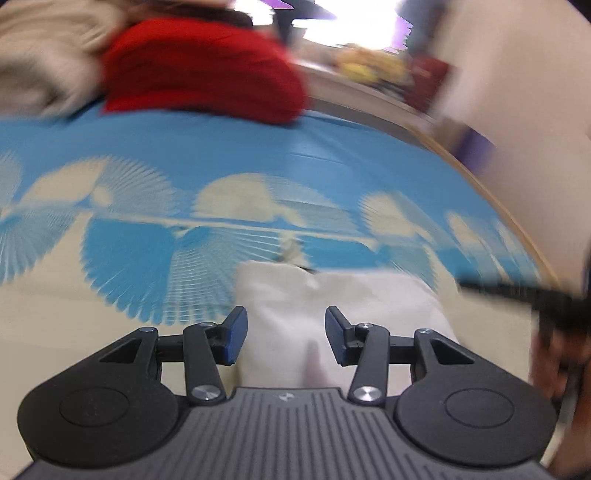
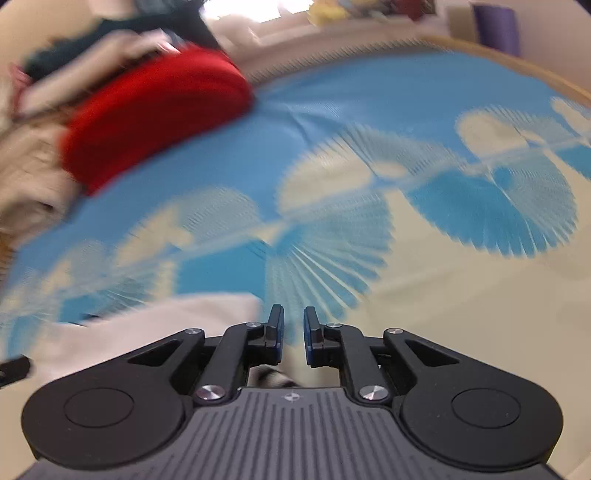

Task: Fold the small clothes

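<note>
Nearby, soft white cloth (image 1: 332, 314) on fan-patterned blue mat (image 1: 221, 155).

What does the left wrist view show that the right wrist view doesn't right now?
Only the left wrist view shows the left gripper, jaws apart, with the white garment lying under the gap and no pad pressing it; the other gripper's blurred dark tip crosses at the right edge. Only the right wrist view shows the right gripper, jaws nearly together with nothing visibly between the pads, and dark clothing behind the pile. Both show the white garment, the red garment and the blue patterned cloth.
</note>
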{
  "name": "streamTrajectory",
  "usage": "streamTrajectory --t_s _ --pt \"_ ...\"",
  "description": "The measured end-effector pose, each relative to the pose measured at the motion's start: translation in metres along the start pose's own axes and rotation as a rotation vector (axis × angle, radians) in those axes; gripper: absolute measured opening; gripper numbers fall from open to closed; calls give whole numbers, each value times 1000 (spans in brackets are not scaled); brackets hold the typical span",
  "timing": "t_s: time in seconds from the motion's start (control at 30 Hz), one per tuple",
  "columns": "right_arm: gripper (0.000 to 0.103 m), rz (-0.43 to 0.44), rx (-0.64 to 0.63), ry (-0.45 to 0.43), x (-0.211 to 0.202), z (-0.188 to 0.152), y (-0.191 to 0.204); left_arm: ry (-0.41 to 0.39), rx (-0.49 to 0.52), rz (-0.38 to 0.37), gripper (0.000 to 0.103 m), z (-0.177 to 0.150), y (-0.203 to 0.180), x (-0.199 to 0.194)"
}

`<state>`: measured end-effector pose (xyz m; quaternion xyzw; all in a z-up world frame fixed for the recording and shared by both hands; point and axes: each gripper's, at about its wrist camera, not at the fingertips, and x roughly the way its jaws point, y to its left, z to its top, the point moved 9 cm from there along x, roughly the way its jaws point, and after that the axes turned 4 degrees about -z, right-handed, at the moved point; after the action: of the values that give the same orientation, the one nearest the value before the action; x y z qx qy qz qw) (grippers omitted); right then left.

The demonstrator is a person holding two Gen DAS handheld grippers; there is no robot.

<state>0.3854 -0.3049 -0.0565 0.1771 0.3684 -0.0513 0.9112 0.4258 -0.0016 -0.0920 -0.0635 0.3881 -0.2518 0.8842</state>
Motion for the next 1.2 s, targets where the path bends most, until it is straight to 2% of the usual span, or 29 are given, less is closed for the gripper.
streamTrajectory --t_s 0.1,0.13,0.17,0.2,0.23,0.3,0.37,0.4,0.43,0.47,0.5,0.53,0.57,0.63,0.67,0.73,0.8,0.9,1.0,1.07,1.1,1.13,1.17,1.2 --pt "14 175 -108 -47 -36 1 29 93 181 -69 51 -30 -27 1" --pt "16 269 -142 -23 -46 -8 41 143 226 -74 52 -44 -30 8" --pt "22 345 -167 20 -49 -22 50 177 274 -45 53 -57 -31 18" --pt "24 375 -194 71 -45 -36 54 186 313 -13 54 -65 -32 23" --pt "24 353 -235 141 -34 -56 55 184 334 10 55 -67 -32 24" --pt "27 227 -289 224 -13 -83 42 179 291 6 54 -59 -33 13" --pt "34 174 -243 243 -8 -82 28 128 285 -43 54 -48 -42 -14" --pt "34 155 -213 231 -12 -75 23 109 302 -78 54 -46 -46 -26" --pt "34 152 -208 209 -18 -70 22 111 318 -115 54 -49 -50 -33" --pt "34 171 -216 187 -27 -64 25 146 331 -134 54 -57 -52 -31" --pt "34 209 -227 176 -36 -62 29 202 347 -118 54 -69 -49 -21" --pt "34 253 -229 182 -42 -65 33 280 383 -73 55 -87 -45 -7" --pt "34 310 -228 219 -46 -72 38 309 428 -37 56 -101 -43 1" --pt "34 356 -268 320 -44 -95 44 284 474 -25 56 -102 -47 -2" --pt "34 312 -330 336 -40 -106 44 276 442 -37 56 -96 -47 -7" --pt "34 219 -429 315 -38 -116 40 237 359 -52 56 -84 -40 -20" --pt "34 236 -383 320 -44 -114 37 229 318 -61 56 -85 -31 -27" --pt "34 270 -327 365 -47 -116 30 368 321 -25 59 -119 -19 -14" --pt "35 157 -388 404 -47 -132 15 336 307 -9 59 -116 -21 -20" --pt "35 140 -363 424 -53 -137 8 307 210 -27 62 -117 -19 -22" --pt "34 145 -337 428 -57 -138 6 363 224 8 76 -127 -16 -17" --pt "34 142 -328 436 -58 -140 4 418 279 57 85 -135 -15 -14" --pt "34 116 -350 457 -60 -145 1 410 325 105 85 -132 -15 -20" --pt "34 52 -397 464 -62 -149 -5 390 336 136 84 -126 -17 -29"
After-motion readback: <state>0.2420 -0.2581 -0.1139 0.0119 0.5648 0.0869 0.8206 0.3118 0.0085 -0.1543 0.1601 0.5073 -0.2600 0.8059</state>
